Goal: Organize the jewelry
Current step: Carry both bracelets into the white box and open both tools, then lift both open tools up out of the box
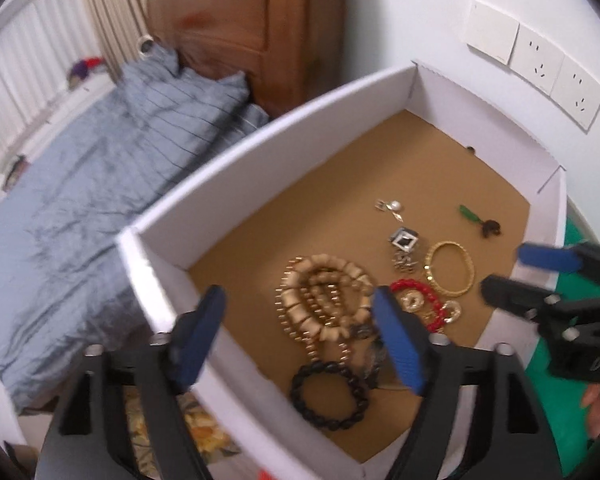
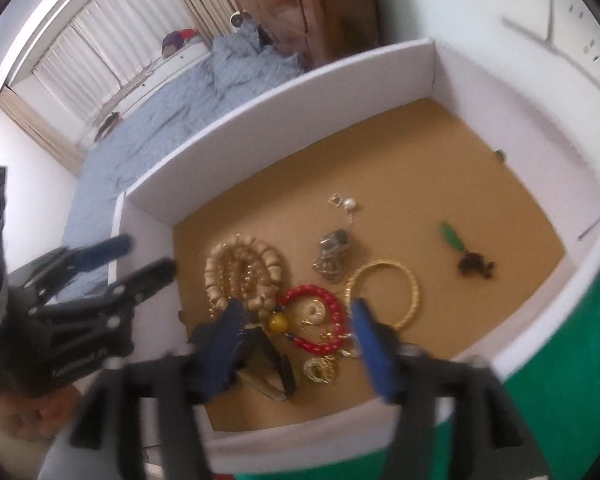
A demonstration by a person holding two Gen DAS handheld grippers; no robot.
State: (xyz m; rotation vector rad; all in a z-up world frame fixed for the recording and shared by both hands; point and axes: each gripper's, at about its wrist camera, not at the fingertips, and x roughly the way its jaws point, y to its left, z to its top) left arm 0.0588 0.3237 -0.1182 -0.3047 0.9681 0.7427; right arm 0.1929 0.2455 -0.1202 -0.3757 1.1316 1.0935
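A white box [image 1: 260, 140] with a brown floor holds the jewelry. On that floor lie a heap of wooden beads [image 1: 324, 292] with gold chains, a black bead bracelet [image 1: 328, 396], a red bead bracelet [image 1: 418, 294], a gold bangle [image 1: 450, 268], a green pendant [image 1: 469, 213] and a pearl earring [image 1: 396, 204]. My left gripper [image 1: 300, 336] is open over the box's near left wall and holds nothing. My right gripper [image 2: 300, 344] is open above the red bead bracelet [image 2: 316, 320], beside the gold bangle [image 2: 384, 294], and its pads do not touch the bracelet.
The box stands on a green cloth [image 2: 560, 380] next to a white wall with sockets [image 1: 540, 64]. A bed with a blue-grey quilt [image 1: 100, 184] lies beyond the box's left wall. A wooden wardrobe [image 1: 260, 28] stands behind it.
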